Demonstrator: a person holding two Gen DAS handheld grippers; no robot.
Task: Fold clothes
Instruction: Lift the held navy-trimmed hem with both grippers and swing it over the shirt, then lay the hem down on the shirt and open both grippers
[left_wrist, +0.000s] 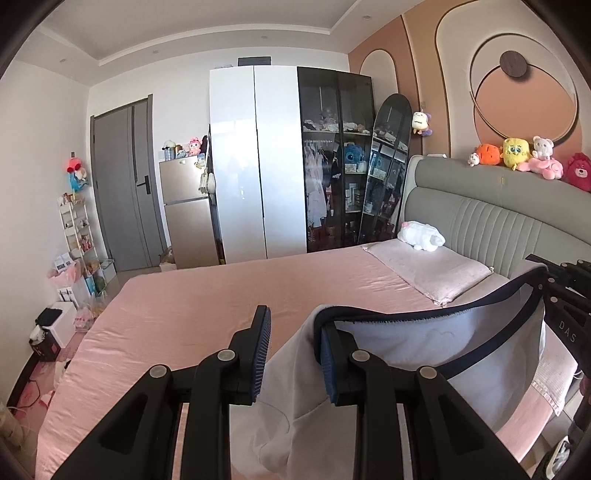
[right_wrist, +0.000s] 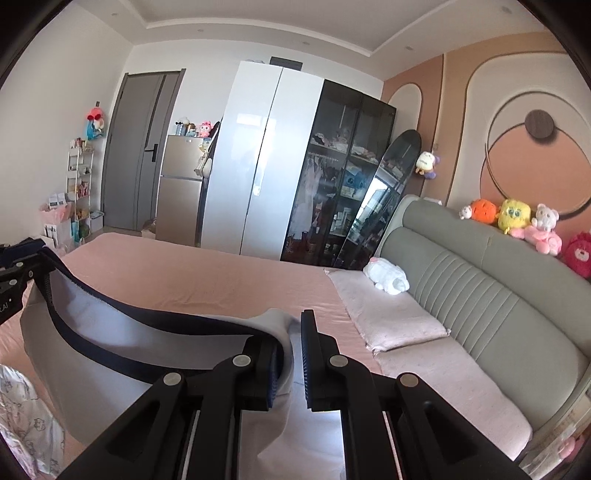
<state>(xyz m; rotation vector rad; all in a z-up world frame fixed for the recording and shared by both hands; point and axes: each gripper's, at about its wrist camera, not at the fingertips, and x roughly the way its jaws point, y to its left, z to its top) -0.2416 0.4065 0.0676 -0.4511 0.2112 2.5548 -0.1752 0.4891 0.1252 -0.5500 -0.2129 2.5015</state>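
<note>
A white garment (left_wrist: 424, 343) with a navy band along its top edge hangs stretched between my two grippers above the pink bed (left_wrist: 221, 295). My left gripper (left_wrist: 293, 321) is shut on one end of the band, and the cloth drapes over its right finger and falls between the two. In the right wrist view the same garment (right_wrist: 92, 332) sags in an arc to the left. My right gripper (right_wrist: 291, 328) is shut on its other end, with white cloth pinched between the pads. Each gripper shows at the edge of the other's view: right gripper (left_wrist: 565, 291), left gripper (right_wrist: 11, 280).
A pale pillow (left_wrist: 432, 269) and a white plush (left_wrist: 421, 236) lie by the grey headboard (left_wrist: 498, 221), which carries several plush toys. A patterned cloth (right_wrist: 22, 417) lies at the lower left on the bed (right_wrist: 184, 277). Wardrobes (left_wrist: 258, 162), a fridge and a door stand beyond.
</note>
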